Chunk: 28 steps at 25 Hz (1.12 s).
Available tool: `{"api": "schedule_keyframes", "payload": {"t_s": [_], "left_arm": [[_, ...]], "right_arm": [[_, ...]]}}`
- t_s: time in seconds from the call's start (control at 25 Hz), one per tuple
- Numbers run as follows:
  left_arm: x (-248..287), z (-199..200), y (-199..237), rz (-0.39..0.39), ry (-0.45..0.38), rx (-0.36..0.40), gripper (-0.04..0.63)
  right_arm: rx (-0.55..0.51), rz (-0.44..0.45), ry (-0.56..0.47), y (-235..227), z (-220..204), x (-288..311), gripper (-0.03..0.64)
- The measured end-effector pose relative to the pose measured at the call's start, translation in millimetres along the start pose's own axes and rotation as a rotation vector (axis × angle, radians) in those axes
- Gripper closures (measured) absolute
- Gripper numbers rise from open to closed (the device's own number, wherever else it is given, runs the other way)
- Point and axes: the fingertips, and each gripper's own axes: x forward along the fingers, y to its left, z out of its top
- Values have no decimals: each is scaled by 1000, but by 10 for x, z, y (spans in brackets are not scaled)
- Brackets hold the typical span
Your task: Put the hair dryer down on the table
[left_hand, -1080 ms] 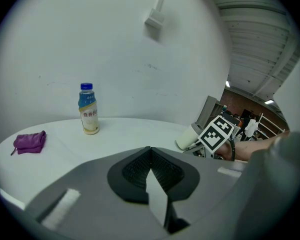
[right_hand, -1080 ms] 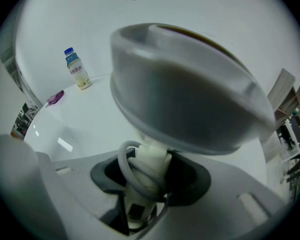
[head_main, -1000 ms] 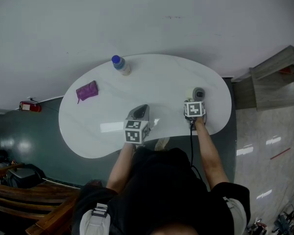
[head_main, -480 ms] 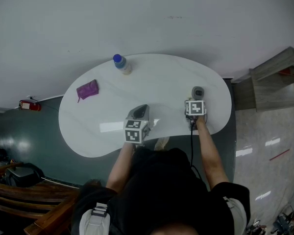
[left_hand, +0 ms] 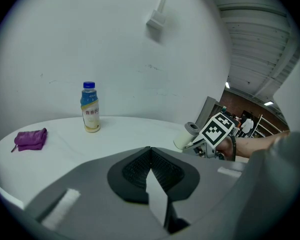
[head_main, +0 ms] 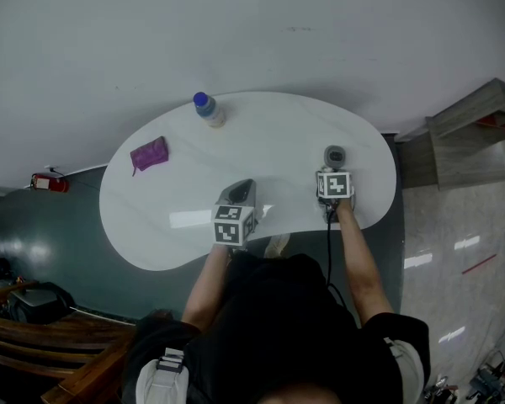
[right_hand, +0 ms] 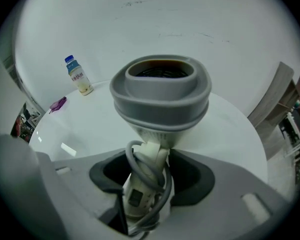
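Well apart: hair dryer (right_hand: 160, 91), labelled bottle (right_hand: 79, 76)

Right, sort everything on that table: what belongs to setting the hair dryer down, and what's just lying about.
Job in hand:
- grey-and-cream hair dryer with wrapped cord
- right gripper, jaws opening around its handle
- white oval table

Lying about:
- blue-capped bottle of pale drink
- crumpled purple cloth
- left gripper, shut and empty

Bare table (head_main: 278, 141) between bottle (head_main: 207, 110), hair dryer (head_main: 334, 156)
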Motion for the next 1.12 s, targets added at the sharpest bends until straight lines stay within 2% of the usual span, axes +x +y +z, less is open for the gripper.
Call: {"api": "schedule_keyframes", "payload": {"t_s": [0.72, 1.12], "left_arm": [[-233, 66, 92, -61, -15, 47, 591], [-426, 92, 271, -92, -26, 68, 589]], "right_arm": [[58, -45, -77, 89, 7, -375, 400], [85, -74, -222, 383, 81, -761, 419]]}}
